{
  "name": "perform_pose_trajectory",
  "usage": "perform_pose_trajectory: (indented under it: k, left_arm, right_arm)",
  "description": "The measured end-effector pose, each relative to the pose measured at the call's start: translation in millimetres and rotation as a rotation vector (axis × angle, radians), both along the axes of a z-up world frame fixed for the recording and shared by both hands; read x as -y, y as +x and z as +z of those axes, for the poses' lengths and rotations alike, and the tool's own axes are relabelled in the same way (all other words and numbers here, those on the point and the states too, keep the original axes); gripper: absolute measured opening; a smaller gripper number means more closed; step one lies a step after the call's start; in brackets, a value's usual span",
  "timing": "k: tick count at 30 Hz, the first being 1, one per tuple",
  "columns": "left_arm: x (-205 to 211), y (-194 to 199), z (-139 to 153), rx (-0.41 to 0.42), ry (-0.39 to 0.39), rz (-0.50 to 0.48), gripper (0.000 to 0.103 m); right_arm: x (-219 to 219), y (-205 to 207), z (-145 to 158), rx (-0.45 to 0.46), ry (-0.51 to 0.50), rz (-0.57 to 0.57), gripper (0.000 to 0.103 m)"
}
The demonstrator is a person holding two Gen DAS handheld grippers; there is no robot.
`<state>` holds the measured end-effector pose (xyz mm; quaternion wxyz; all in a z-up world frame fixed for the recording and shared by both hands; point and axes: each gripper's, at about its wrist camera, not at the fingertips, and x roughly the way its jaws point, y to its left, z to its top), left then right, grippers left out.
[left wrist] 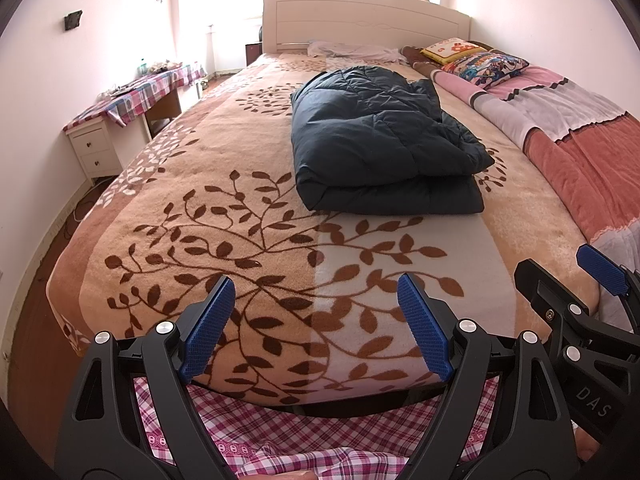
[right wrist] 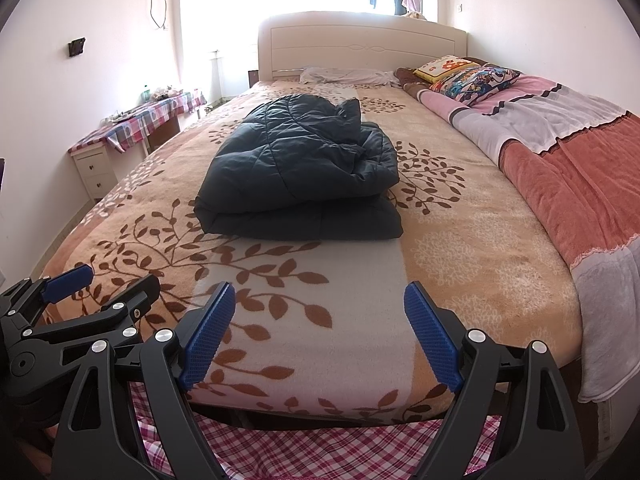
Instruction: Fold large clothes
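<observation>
A dark blue quilted jacket (left wrist: 380,140) (right wrist: 304,172) lies folded in a thick bundle in the middle of the bed. My left gripper (left wrist: 316,288) hangs open over the foot of the bed, well short of the jacket, with nothing between its blue pads. My right gripper (right wrist: 320,292) is open too, at the foot edge, also empty. Each gripper shows in the other's view: the right gripper (left wrist: 560,276) at the right edge, the left gripper (right wrist: 116,276) at the lower left.
The bed carries a tan leaf-patterned blanket (left wrist: 240,216) (right wrist: 460,240). A pink, grey and red blanket (left wrist: 580,140) (right wrist: 560,152) and pillows (right wrist: 472,76) lie along the right side. A white nightstand (left wrist: 94,152) and a checked-cloth table (left wrist: 156,88) stand at the left wall. The headboard (right wrist: 360,44) is at the far end.
</observation>
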<state>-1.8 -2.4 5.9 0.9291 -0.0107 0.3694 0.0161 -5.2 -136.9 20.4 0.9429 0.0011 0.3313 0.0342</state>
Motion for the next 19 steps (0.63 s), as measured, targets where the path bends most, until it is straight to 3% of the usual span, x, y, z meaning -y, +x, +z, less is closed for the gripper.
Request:
perform_pose_trajectory:
  k: [19]
  left_arm:
    - [0.6, 1.1, -6.0, -0.015, -0.001, -0.009, 0.079]
  right_arm:
    - [0.4, -0.7, -0.7, -0.003, -0.002, 0.002, 0.084]
